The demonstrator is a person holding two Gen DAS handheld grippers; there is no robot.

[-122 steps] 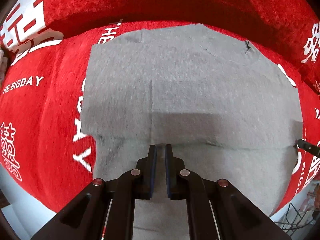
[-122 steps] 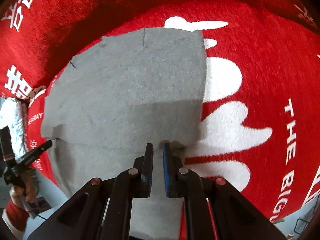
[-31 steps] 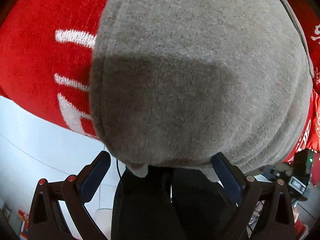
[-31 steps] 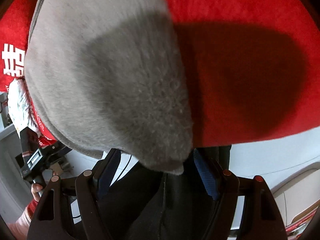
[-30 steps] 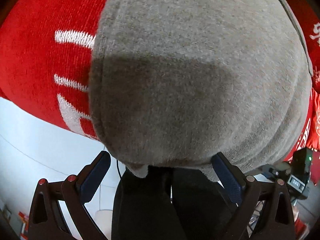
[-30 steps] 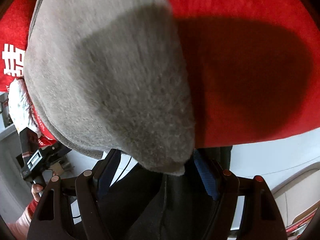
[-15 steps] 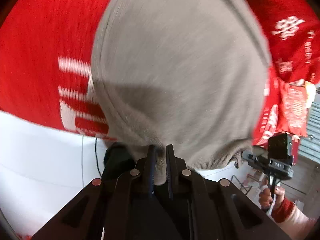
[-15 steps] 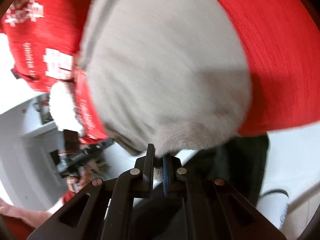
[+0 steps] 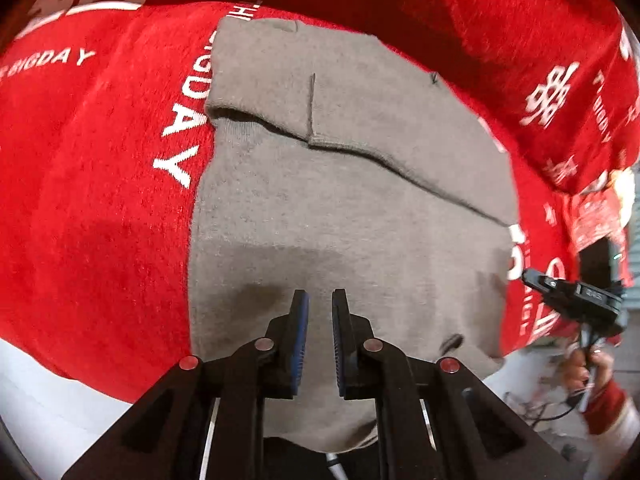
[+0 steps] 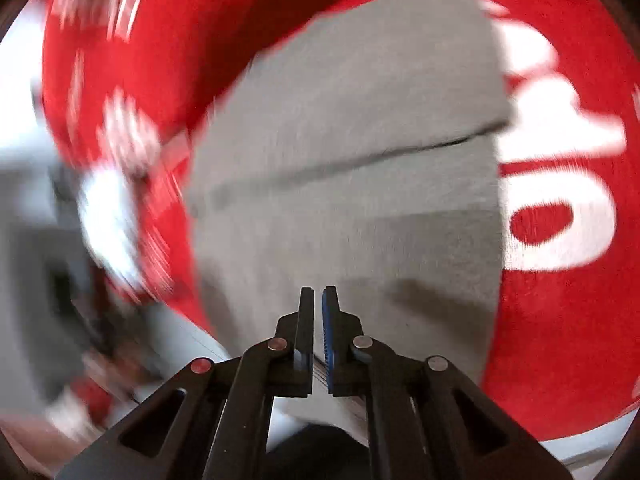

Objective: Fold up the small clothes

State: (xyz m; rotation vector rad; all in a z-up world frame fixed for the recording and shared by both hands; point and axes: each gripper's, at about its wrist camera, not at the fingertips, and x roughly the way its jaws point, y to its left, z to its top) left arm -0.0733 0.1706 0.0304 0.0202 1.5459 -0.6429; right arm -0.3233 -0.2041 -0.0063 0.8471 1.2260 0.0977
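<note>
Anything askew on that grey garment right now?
Yes. The folded-over flap's edge runs slanted across the grey garment instead of square to its sides, and the near hem puckers and hangs off the red cloth. Right view too blurred to add more.

grey garment [image 9: 352,208]: 1 | red cloth [image 9: 100,200]: 1 | grippers: 2

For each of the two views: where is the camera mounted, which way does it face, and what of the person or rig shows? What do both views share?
Left wrist: sits behind the left gripper, looking steeply down at the grey garment on the red cloth; far right, a hand holding the right gripper.
Right wrist: sits behind the right gripper, looking down at the same garment; blurred.
Shared: the garment's fold edge and the red cloth.
</note>
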